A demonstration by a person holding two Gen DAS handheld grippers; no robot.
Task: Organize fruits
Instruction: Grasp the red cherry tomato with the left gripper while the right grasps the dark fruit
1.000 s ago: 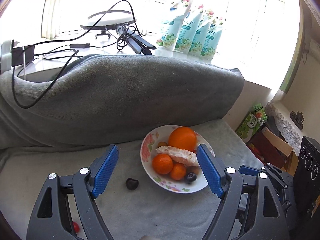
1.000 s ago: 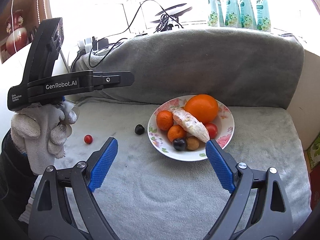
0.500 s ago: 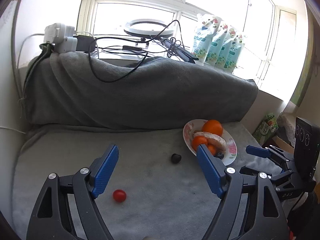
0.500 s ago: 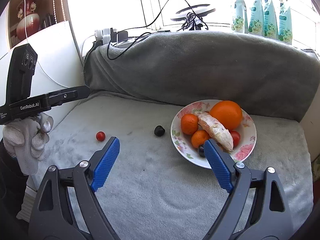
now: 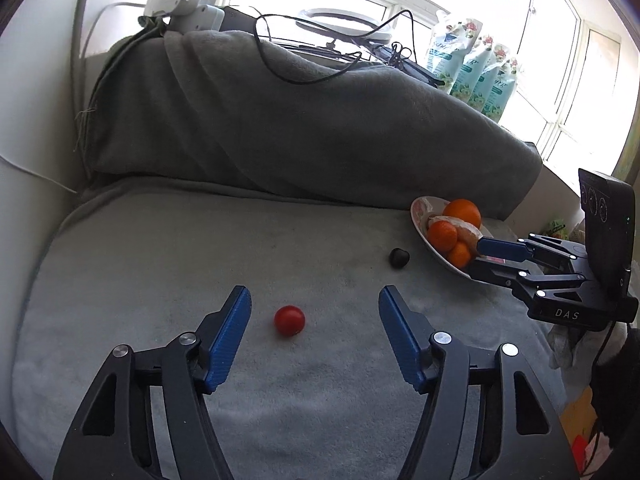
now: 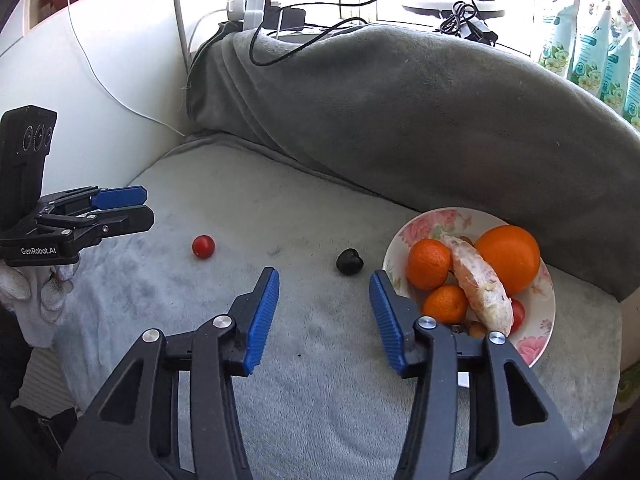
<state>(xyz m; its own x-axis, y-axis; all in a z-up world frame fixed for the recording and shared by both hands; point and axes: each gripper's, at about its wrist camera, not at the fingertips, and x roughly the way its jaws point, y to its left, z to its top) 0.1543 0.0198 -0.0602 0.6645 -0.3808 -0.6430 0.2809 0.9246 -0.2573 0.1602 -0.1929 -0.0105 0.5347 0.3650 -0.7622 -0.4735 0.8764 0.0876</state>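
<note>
My left gripper (image 5: 315,312), with its blue ribbed pads, hangs wide open and holds nothing; the small round red tomato (image 5: 289,320) lies on the grey fleece blanket (image 5: 160,248) between its two fingers, nearer the left pad, touching neither. Further off and to the right sits the small dark, heart-shaped fruit (image 5: 399,258), just left of the white floral-rimmed ceramic plate (image 5: 420,210).

My right gripper (image 6: 324,300) is also spread wide and empty. In its view the dark fruit (image 6: 349,261) lies just beyond the gap between the fingers, a little toward the right pad, and the red tomato (image 6: 203,246) rests well to the left, close to the tips of my left gripper (image 6: 138,206) coming in from that side.

The plate (image 6: 416,222) stands to the right, partly behind my right finger. It carries a large orange (image 6: 507,258), two smaller mandarins (image 6: 428,263), a pale peeled citrus segment (image 6: 482,288) lying across them, and another red tomato (image 6: 517,314) at the near edge.

Behind everything the blanket rises over a bolster, with black cables (image 5: 312,68) trailing across its top.
</note>
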